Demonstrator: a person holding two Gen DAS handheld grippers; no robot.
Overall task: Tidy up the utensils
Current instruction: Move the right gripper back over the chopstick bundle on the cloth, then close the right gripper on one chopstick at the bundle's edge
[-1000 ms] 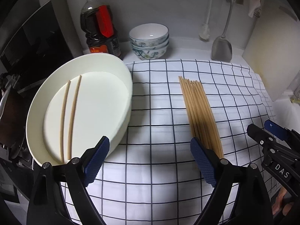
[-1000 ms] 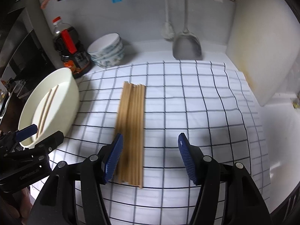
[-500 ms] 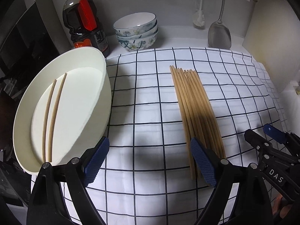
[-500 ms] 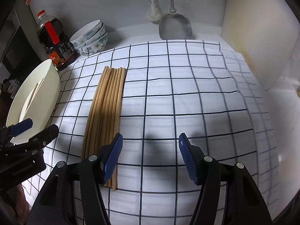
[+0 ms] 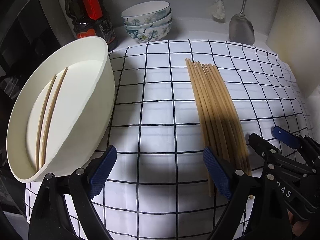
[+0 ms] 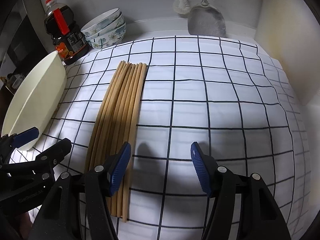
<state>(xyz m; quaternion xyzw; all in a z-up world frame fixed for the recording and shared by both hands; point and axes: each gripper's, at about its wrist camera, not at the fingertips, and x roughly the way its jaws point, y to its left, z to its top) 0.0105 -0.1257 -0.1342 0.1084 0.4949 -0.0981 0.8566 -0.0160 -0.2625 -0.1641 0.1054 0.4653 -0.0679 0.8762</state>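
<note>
We hold both the left hand-held gripper (image 5: 160, 172) and right hand-held gripper (image 6: 161, 168) spread wide and empty beside the row of chopsticks (image 5: 216, 110).

Both feeds sharp at centre, no motion blur I can see; heavy fisheye bowing bends the grid of the checked cloth (image 5: 160, 108) and the corners fall to black vignette. Light from above and behind me: gripper shadows drop dark patches on the cloth and across the near ends of the chopsticks (image 6: 120, 108). Back wall dim, slightly grainy.
</note>
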